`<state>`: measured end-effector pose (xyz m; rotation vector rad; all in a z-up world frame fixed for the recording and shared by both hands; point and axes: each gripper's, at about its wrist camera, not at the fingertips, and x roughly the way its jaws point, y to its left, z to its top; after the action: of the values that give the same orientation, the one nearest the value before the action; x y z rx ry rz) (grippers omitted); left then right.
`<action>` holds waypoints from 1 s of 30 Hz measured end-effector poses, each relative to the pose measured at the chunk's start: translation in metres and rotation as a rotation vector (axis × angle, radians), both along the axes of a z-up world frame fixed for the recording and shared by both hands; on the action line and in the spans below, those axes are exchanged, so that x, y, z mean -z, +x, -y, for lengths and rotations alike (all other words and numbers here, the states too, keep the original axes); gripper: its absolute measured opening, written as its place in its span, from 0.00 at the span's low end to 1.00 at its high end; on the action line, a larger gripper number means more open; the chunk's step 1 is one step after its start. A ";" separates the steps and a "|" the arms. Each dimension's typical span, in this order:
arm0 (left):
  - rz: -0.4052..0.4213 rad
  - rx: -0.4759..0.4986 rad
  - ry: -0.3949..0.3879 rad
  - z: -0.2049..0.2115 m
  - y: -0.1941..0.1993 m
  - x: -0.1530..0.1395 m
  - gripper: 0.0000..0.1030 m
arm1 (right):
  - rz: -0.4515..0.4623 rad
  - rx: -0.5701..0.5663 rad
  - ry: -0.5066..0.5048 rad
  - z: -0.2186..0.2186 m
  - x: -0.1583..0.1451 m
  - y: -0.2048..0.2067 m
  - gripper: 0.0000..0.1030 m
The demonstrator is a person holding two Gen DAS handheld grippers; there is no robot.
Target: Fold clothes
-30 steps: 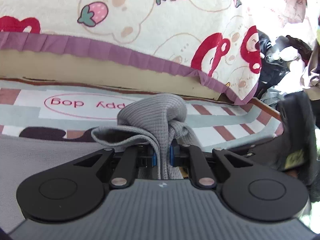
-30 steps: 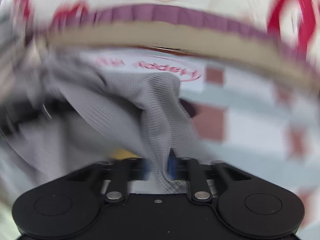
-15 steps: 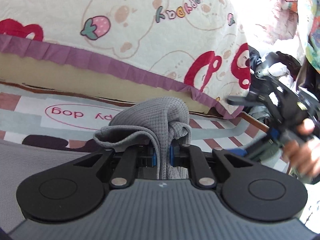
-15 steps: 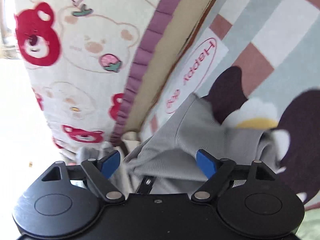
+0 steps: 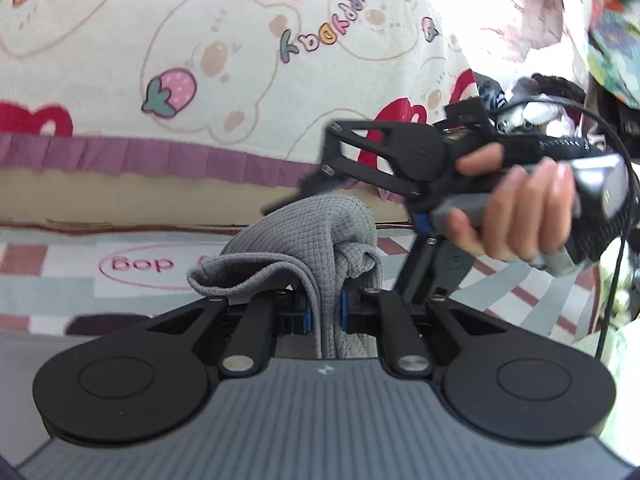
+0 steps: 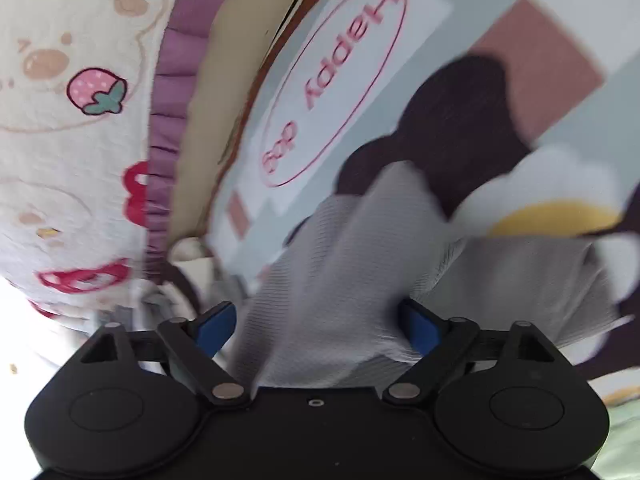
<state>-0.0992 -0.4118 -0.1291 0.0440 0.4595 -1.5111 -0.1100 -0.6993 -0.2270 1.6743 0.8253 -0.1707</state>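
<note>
A grey waffle-knit garment (image 5: 312,236) is bunched up between my left gripper's (image 5: 324,316) blue pads, which are shut on it. It hangs down below the gripper. In the left wrist view my right gripper (image 5: 404,168) is held in a hand just right of and above the bunched cloth, its jaws apart. In the right wrist view the right gripper (image 6: 318,328) is open, with the grey garment (image 6: 360,280) lying between and below its blue pads (image 6: 216,326) on the patterned mat.
A floor mat (image 6: 400,52) with "Happy dog" print, stripes and a dog figure lies under the garment. A bed with a bear-and-strawberry quilt (image 5: 200,40) and purple frill stands behind. Dark clothes and other items (image 5: 560,92) pile at the right.
The right gripper let go of the grey garment, opened, and swung in close beside the left gripper. The left gripper kept its hold and rose slightly.
</note>
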 end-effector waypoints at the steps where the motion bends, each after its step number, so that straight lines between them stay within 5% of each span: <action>1: 0.024 0.002 -0.008 -0.003 -0.002 -0.006 0.12 | 0.039 -0.002 0.026 -0.005 -0.001 0.005 0.91; 4: 0.151 0.038 -0.029 -0.007 -0.012 -0.032 0.12 | 0.194 -0.052 0.048 -0.020 -0.019 0.016 0.94; 8: 0.310 0.154 -0.033 0.002 -0.032 -0.055 0.12 | 0.323 -0.174 -0.135 -0.023 -0.056 0.006 0.95; 10: 0.312 0.226 -0.011 0.016 -0.044 -0.049 0.13 | 0.283 -0.154 -0.255 -0.014 -0.058 -0.015 0.86; 11: 0.313 0.242 0.015 0.024 -0.052 -0.040 0.14 | 0.245 -0.142 -0.310 -0.007 -0.051 -0.026 0.74; 12: 0.313 0.259 0.042 0.032 -0.060 -0.031 0.18 | 0.203 -0.131 -0.364 0.000 -0.041 -0.038 0.61; 14: 0.262 0.288 0.130 0.043 -0.070 -0.009 0.35 | 0.184 -0.110 -0.389 0.006 -0.026 -0.052 0.53; 17: 0.226 0.330 0.206 0.042 -0.083 0.017 0.43 | 0.188 -0.078 -0.390 0.012 -0.006 -0.070 0.54; 20: 0.215 0.332 0.244 0.036 -0.085 0.029 0.50 | 0.192 -0.047 -0.390 0.018 0.014 -0.087 0.76; 24: 0.186 0.277 0.301 0.040 -0.077 0.039 0.54 | 0.202 -0.028 -0.405 0.024 0.033 -0.106 0.80; 30: 0.134 0.215 0.328 0.039 -0.069 0.041 0.56 | 0.122 -0.321 -0.678 -0.006 0.007 -0.076 0.84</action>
<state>-0.1680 -0.4513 -0.1704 0.4613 0.6045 -1.6170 -0.1858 -0.6930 -0.2343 0.8975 0.8146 -0.1061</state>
